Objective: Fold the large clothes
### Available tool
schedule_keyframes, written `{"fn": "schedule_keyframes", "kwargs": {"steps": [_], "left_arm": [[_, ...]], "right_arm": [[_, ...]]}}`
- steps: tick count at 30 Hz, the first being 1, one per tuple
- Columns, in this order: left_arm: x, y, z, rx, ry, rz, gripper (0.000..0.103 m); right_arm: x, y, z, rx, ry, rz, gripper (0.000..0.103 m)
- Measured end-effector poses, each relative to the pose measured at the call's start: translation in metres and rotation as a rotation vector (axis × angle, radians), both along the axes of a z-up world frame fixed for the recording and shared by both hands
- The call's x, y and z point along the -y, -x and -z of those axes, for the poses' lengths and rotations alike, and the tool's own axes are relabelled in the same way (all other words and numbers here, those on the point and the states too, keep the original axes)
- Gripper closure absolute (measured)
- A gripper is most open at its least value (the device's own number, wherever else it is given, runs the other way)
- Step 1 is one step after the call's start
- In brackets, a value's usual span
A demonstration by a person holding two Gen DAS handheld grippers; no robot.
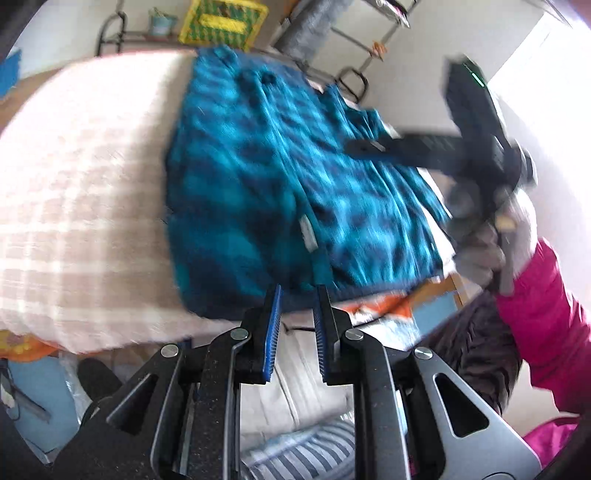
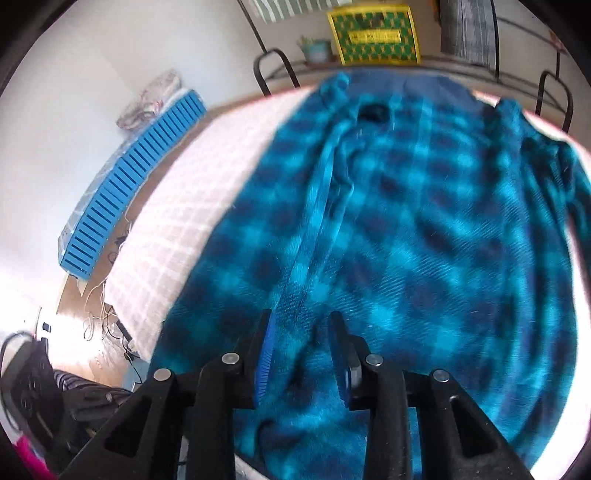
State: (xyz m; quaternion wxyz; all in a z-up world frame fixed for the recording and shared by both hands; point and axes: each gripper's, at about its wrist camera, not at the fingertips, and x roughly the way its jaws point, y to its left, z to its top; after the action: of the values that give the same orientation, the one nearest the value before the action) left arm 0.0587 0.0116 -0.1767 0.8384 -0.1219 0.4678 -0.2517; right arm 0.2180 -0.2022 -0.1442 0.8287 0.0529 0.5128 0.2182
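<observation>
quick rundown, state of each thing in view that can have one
plaid shirt: spread flat on the bed, not yet folded, front placket closed
checked bed cover: laid out under the shirt
left claw: jaws apart, nothing between them, off the near hem
right claw: jaws apart, above the shirt's lower part, no cloth pinched
yellow-green crate: upright on the shelf behind the bed

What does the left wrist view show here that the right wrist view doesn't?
Only the left wrist view shows the right gripper held over the shirt by a gloved hand with a pink sleeve, and the left gripper open short of the hem. Only the right wrist view shows the blue slatted panel. Both show the blue plaid shirt on the checked cover and the yellow crate.
</observation>
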Motion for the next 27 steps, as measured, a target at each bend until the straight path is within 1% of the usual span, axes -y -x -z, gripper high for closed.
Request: {"fn": "schedule_keyframes", "kwargs": {"steps": [2,5,8,9,11,12,13,14,15,17,20,22,24,25,27], "left_arm": [[-0.008,-0.007,-0.005,0.033,-0.01,-0.044,0.088],[-0.009,-0.022,0.002,0.02,-0.019,-0.073,0.088],[0.006,-0.027,0.012,0.021,-0.064,-0.035,0.088],[0.011,-0.025,0.015,0.023,-0.083,-0.021,0.088],[0.022,-0.022,0.024,0.009,-0.105,0.004,0.088],[0.029,-0.023,0.031,-0.011,-0.12,0.019,0.088],[0.035,-0.022,0.038,-0.028,-0.147,0.03,0.088],[0.042,-0.022,0.046,-0.031,-0.194,0.047,0.088],[0.044,-0.019,0.046,-0.009,-0.21,0.052,0.088],[0.045,-0.018,0.042,-0.008,-0.219,0.052,0.088],[0.039,-0.019,0.03,-0.009,-0.182,0.021,0.088],[0.038,-0.016,0.017,0.014,-0.156,0.013,0.088],[0.041,-0.013,0.002,0.045,-0.148,0.014,0.088],[0.044,-0.011,-0.006,0.065,-0.141,0.017,0.088],[0.052,-0.01,-0.02,0.096,-0.128,0.026,0.078]], "right_arm": [[0.008,0.012,-0.013,0.059,0.001,0.015,0.07],[0.02,0.029,-0.034,0.15,0.013,0.041,0.068],[0.038,0.046,-0.05,0.225,0.059,0.067,0.067],[0.047,0.05,-0.054,0.242,0.069,0.078,0.063],[0.062,0.057,-0.061,0.258,0.07,0.106,0.056],[0.069,0.059,-0.063,0.265,0.074,0.119,0.054],[0.077,0.061,-0.066,0.272,0.082,0.135,0.054],[0.086,0.062,-0.067,0.273,0.092,0.146,0.054],[0.092,0.063,-0.069,0.273,0.098,0.154,0.054],[0.107,0.064,-0.073,0.275,0.097,0.177,0.054],[0.133,0.067,-0.079,0.275,0.082,0.222,0.051],[0.149,0.071,-0.082,0.275,0.083,0.245,0.048],[0.168,0.075,-0.084,0.272,0.087,0.276,0.042],[0.177,0.076,-0.084,0.268,0.085,0.287,0.042],[0.196,0.079,-0.084,0.253,0.083,0.314,0.04]]}}
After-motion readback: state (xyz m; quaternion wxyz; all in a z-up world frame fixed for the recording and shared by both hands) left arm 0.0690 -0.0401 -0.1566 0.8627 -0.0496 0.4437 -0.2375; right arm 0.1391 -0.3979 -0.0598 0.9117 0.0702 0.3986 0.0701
